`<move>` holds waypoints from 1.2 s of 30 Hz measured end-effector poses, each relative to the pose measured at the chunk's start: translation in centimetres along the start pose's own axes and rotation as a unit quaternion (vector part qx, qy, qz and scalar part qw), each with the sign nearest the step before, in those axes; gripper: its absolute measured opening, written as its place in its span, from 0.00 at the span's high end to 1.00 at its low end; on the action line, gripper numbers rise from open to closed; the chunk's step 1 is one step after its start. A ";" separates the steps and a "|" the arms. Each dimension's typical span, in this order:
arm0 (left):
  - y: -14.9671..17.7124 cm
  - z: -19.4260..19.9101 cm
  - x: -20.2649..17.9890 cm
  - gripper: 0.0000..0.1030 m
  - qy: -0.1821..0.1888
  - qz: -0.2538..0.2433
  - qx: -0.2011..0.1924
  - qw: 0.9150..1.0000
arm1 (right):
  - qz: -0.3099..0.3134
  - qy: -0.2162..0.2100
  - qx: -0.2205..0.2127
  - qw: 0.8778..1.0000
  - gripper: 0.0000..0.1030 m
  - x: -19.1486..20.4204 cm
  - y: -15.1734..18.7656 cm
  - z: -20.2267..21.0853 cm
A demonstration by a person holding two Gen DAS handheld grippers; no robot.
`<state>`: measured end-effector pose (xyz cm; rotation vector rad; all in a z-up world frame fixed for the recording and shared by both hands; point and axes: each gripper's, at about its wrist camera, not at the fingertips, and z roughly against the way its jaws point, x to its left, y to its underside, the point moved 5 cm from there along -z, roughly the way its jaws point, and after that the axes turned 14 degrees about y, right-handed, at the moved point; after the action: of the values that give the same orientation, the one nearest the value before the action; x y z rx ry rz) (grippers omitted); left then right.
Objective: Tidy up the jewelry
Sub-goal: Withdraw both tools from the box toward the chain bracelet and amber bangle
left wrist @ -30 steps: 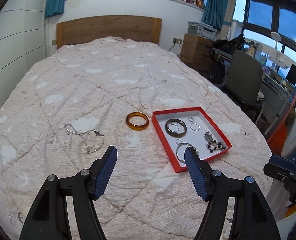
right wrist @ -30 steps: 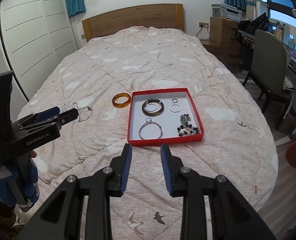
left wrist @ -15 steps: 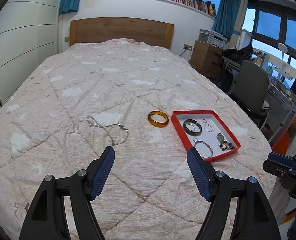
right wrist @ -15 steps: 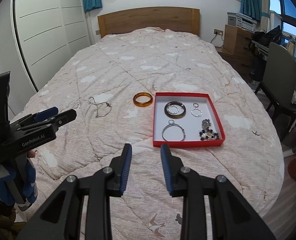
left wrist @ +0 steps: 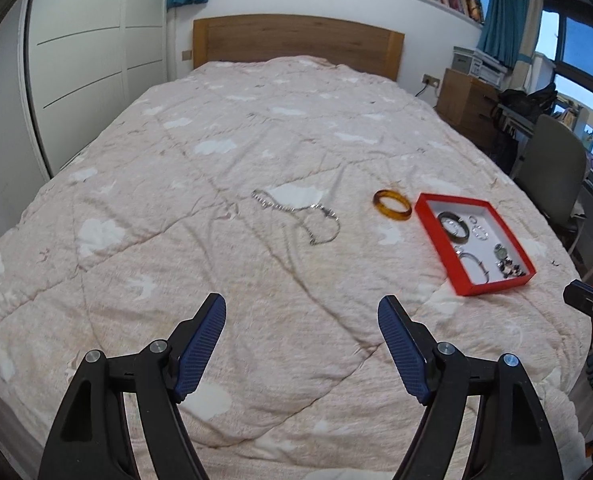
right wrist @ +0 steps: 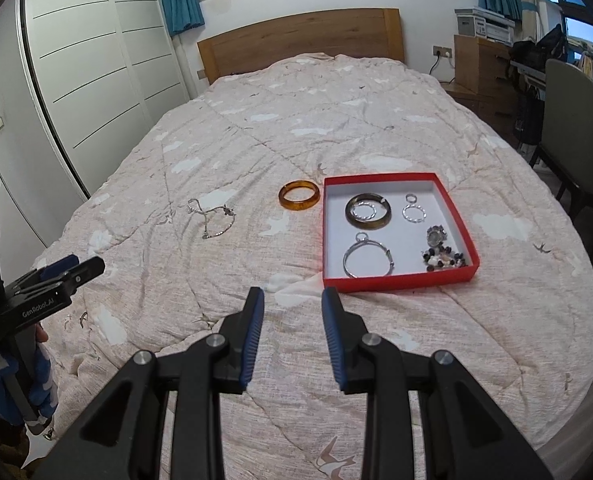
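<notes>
Your right gripper [left wrist: 592, 306] shows in the left wrist view only as a dark tip, cut off by the picture's right edge, so you can't read its jaws there. In that view the red tray [left wrist: 436, 236] near the bed's right edge is smeared by blur, and the bead cluster [left wrist: 510, 268] in its near corner is too small to sort out. The chain necklace [left wrist: 296, 216] is too fine to trace its clasp.
</notes>
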<state>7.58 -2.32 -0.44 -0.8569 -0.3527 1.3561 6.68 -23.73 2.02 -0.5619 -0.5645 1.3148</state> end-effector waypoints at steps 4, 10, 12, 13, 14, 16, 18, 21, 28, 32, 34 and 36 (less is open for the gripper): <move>0.9 -0.1 1.0 0.25 -0.008 0.009 0.014 1.000 | 0.005 -0.011 0.004 1.000 0.72 0.3 0.3 -0.7; 1.2 -0.9 1.8 0.25 -0.013 0.018 0.028 0.999 | 0.008 -0.020 0.007 1.000 0.71 0.6 0.4 -1.6; 1.1 -1.2 2.0 0.25 -0.013 0.022 0.030 0.999 | 0.010 -0.023 0.008 1.000 0.68 0.7 0.3 -2.0; 1.1 -1.3 2.1 0.25 -0.012 0.024 0.031 0.999 | 0.012 -0.024 0.009 1.000 0.68 0.8 0.3 -2.1; 1.0 -1.5 2.2 0.25 -0.010 0.027 0.032 0.999 | 0.015 -0.025 0.010 1.000 0.67 0.9 0.3 -2.4; 0.7 -2.0 2.6 0.25 -0.004 0.035 0.033 0.999 | 0.019 -0.028 0.013 0.999 0.67 1.1 0.2 -2.9; 0.4 -2.6 3.0 0.25 -0.003 0.042 0.034 0.999 | 0.025 -0.031 0.016 0.999 0.67 1.3 0.0 -3.5; -0.3 -3.7 3.8 0.25 -0.006 0.049 0.036 0.998 | 0.037 -0.034 0.023 0.998 0.67 1.8 -0.3 -4.6; -3.2 -7.9 5.5 0.25 -0.014 0.060 0.052 0.997 | 0.055 -0.045 0.044 0.996 0.67 2.6 -2.2 -9.0; -5.2 -11.2 6.2 0.25 -0.015 0.062 0.060 0.996 | 0.077 -0.051 0.052 0.994 0.67 3.4 -4.3 -12.5; -6.3 -13.0 6.6 0.26 -0.010 0.067 0.060 0.996 | 0.085 -0.054 0.054 0.993 0.67 3.8 -5.5 -14.2; -7.6 -15.1 7.1 0.28 -0.002 0.078 0.060 0.995 | 0.094 -0.058 0.056 0.992 0.67 4.4 -7.1 -16.3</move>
<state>24.68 -0.46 -6.79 -0.7952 -0.2075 1.5078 23.47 -21.53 -5.04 -0.4578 -0.5383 1.5559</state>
